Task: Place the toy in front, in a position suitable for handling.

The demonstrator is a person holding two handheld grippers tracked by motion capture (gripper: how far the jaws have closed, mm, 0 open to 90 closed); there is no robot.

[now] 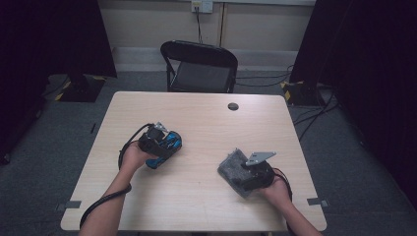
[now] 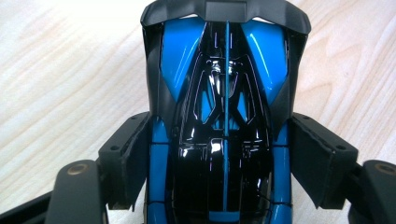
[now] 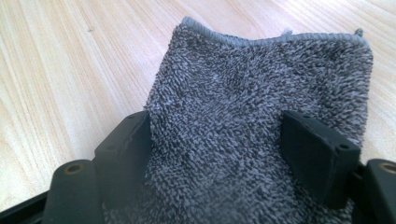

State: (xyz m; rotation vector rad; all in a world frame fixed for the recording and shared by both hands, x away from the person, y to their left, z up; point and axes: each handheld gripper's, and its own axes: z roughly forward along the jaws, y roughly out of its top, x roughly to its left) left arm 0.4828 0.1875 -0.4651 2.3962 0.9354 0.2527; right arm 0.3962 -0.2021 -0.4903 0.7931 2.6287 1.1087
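The left gripper (image 1: 164, 142) is clamped on a blue and black toy car (image 2: 224, 130), both pads against its flanks, at the left-centre of the wooden table (image 1: 196, 118). The right gripper (image 1: 246, 172) has its jaws pressed on a grey terry cloth (image 3: 252, 121), which bunches between them, toward the table's right front. A black folding chair (image 1: 199, 66) stands beyond the far edge.

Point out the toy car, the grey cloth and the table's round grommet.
toy car (image 2: 224, 140), left gripper view, on its glossy black roof.
grey cloth (image 3: 252, 93), right gripper view, on the terry pile near its middle.
round grommet (image 1: 233, 106), high view, on its dark cap.
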